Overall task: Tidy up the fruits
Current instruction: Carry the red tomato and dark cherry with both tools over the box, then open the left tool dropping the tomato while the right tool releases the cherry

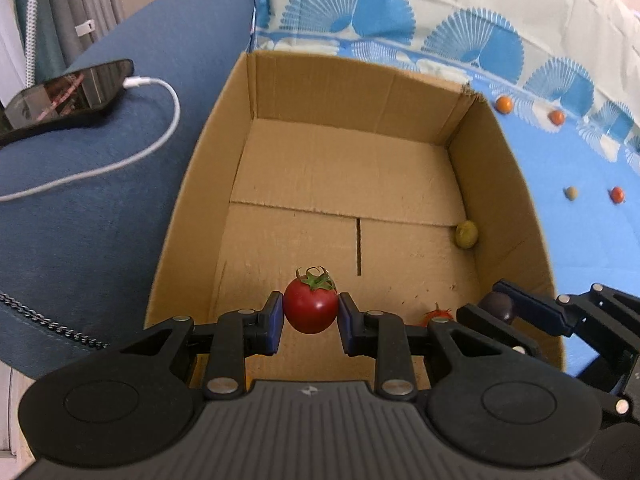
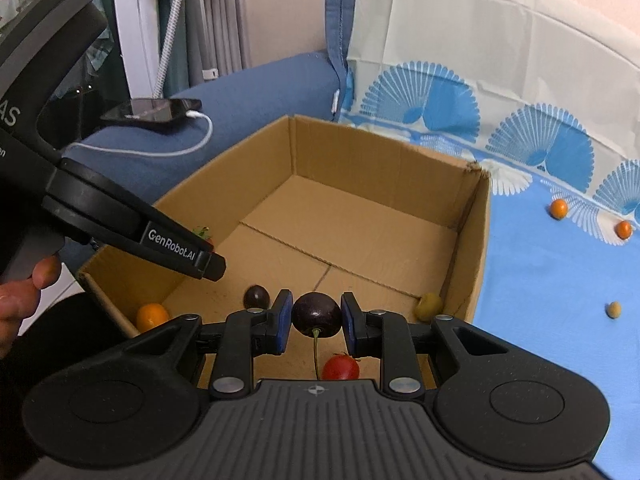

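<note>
My left gripper [image 1: 311,322] is shut on a red cherry tomato [image 1: 311,309] with a green stem, held over the near end of an open cardboard box [image 1: 344,80]. My right gripper [image 2: 316,317] is shut on a dark cherry [image 2: 317,315] with its stalk hanging down, also over the box [image 2: 478,240]. Inside the box lie a green fruit [image 1: 466,234], shown too in the right wrist view [image 2: 429,306], a red tomato [image 2: 341,367], a dark cherry [image 2: 256,297] and an orange fruit [image 2: 152,317]. The right gripper [image 1: 506,306] shows at the box's right wall.
The box sits on a blue sofa beside a blue patterned cloth [image 1: 592,240]. Loose on the cloth are small orange fruits [image 1: 503,103] [image 1: 556,117] [image 1: 617,195] and a pale green one [image 1: 571,193]. A phone [image 1: 68,94] with a white cable [image 1: 160,140] lies left.
</note>
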`<state>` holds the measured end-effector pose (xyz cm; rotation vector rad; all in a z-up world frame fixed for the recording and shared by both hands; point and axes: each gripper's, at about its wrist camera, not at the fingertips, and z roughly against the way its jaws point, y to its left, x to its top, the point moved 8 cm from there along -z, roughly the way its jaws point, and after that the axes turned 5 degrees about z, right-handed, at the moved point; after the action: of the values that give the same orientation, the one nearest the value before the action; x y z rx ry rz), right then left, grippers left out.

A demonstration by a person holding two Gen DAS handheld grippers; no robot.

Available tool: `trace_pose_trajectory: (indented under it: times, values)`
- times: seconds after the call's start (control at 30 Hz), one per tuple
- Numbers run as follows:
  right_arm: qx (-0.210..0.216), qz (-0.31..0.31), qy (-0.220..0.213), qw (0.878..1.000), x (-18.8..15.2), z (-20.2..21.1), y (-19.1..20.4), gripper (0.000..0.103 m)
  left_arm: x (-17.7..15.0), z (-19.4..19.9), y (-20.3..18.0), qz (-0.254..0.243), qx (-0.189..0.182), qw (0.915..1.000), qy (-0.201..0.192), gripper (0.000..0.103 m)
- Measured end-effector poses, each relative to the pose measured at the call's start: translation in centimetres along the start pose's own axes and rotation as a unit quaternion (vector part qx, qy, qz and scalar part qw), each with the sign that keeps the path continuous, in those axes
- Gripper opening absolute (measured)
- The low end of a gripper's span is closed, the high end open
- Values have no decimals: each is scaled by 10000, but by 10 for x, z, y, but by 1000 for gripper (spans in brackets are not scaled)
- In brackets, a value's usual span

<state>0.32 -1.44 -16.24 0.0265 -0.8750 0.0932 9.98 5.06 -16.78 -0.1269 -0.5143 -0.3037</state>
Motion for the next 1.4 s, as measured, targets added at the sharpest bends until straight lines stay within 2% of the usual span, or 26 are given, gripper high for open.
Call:
trace_pose_trajectory:
  times: [0.17, 0.47, 0.77, 1.03, 1.07, 1.1, 1.13, 1.2, 1.27, 1.4]
  values:
    - [2, 107, 103, 9999, -7, -9, 1, 27, -9, -21, 3, -21, 92, 9997, 230, 32]
    - [15, 182, 256, 9995, -14, -23, 2, 27, -12, -38, 2, -91, 150, 9991, 390, 32]
    - [16, 260, 392, 9989, -19, -33, 4, 27, -18, -46, 2, -91, 164, 9985, 511, 32]
    - [7, 351, 438, 9984, -20, -39, 5, 27, -14, -52, 2, -174, 232, 9985, 463, 32]
    - [5, 376, 422, 9984, -19, -39, 5, 27, -13, -52, 1, -189, 226, 9986, 441, 35]
    - [-2, 401, 396, 9984, -17, -39, 6, 29, -11, -51, 1, -207, 194, 9987, 422, 50]
    - [-26, 430, 365, 9984, -15, -39, 5, 33, -9, -49, 0, -217, 165, 9988, 395, 78]
    - [-94, 505, 330, 9981, -11, -36, 5, 74, -3, -40, 2, -157, 218, 9995, 185, 102]
    - [-132, 596, 239, 9978, -7, -28, 5, 88, 2, -27, 4, -182, 229, 9995, -118, 103]
    - [-196, 649, 238, 9974, -11, -10, 6, 93, -6, -12, 12, -207, 358, 9991, -78, 103]
